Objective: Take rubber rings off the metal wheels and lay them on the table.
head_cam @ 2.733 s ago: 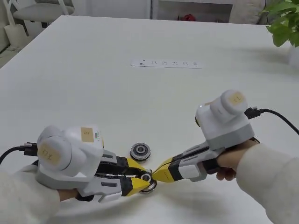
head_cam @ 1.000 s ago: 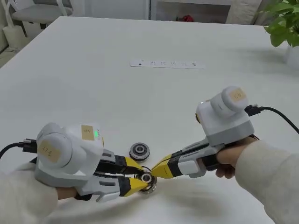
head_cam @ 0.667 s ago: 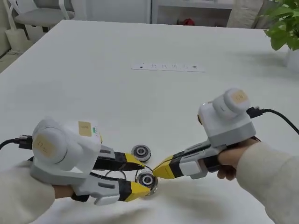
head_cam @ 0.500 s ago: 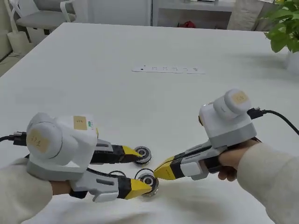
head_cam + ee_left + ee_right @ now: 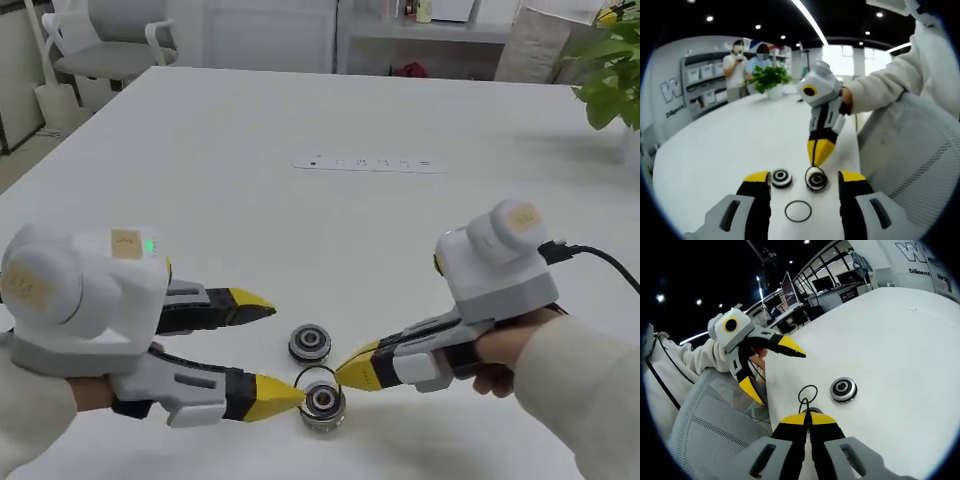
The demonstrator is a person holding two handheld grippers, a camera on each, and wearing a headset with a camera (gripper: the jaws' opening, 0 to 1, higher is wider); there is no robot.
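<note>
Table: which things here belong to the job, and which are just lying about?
Job: near metal wheel, far metal wheel, loose rubber ring, left gripper, right gripper.
Lying about: power strip, potted plant, office chair.

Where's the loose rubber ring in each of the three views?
Head view: rubber ring low centre, by the nearer metal wheel.
Left gripper view: ring bottom centre, between the open jaws.
Right gripper view: ring centre, just beyond the shut jaws.
Shared landmark: the free metal wheel.
</note>
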